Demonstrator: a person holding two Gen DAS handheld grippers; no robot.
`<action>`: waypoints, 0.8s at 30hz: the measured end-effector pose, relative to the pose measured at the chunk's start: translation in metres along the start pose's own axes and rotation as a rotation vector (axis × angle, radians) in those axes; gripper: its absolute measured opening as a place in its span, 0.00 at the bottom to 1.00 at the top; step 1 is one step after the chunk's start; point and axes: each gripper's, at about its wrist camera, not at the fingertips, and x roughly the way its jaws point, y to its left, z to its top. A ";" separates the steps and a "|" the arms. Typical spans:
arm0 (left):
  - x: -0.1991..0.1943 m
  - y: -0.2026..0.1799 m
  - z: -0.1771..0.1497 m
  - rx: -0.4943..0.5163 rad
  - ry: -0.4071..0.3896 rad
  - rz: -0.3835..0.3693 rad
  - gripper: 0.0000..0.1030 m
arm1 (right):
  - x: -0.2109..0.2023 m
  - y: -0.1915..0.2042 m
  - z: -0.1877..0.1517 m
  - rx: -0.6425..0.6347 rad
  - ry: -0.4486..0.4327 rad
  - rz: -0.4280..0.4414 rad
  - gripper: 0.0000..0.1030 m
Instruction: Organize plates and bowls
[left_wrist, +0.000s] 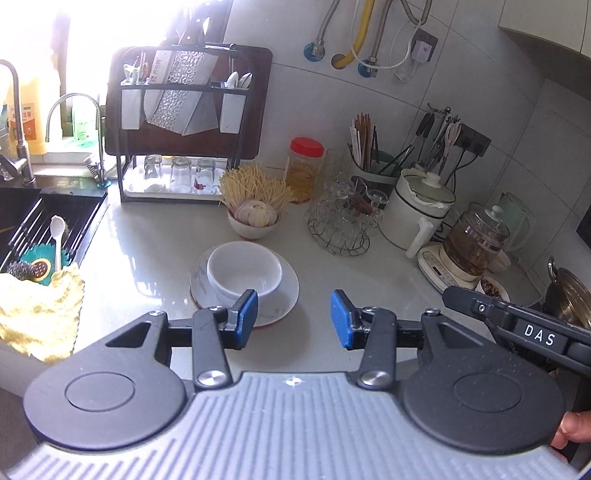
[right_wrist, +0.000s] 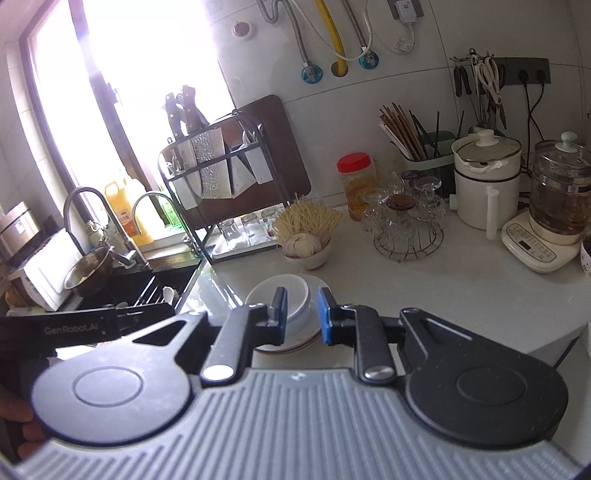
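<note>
White bowl (left_wrist: 243, 271) sits nested on a stack of plates (left_wrist: 284, 291), mid-counter (left_wrist: 155, 236), just in front of the small garlic bowl (left_wrist: 255, 221). Glazed, smooth, round; lowest plate shows a reddish rim.

Left gripper (left_wrist: 294, 319) hovers near the stack, pads wide apart, empty. Right gripper (right_wrist: 302, 314) is narrower, empty, framing the bowl's near rim.

Scene fits either a finished stack or one about to be lifted apart; can't settle which.

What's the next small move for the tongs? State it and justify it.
Probably ease the right tongs forward and close on the white bowl: its near rim already lies between their open pads. It sits on stacked plates, and the left tongs hang open, holding nothing.
</note>
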 end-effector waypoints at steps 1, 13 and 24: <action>-0.003 -0.001 -0.003 -0.002 0.000 0.001 0.48 | -0.003 -0.001 -0.003 0.003 0.003 -0.001 0.21; -0.031 -0.003 -0.043 -0.021 0.013 0.039 0.52 | -0.027 -0.001 -0.033 -0.009 0.053 0.004 0.21; -0.058 -0.012 -0.056 -0.010 -0.022 0.093 0.68 | -0.041 0.003 -0.038 -0.051 0.040 0.028 0.21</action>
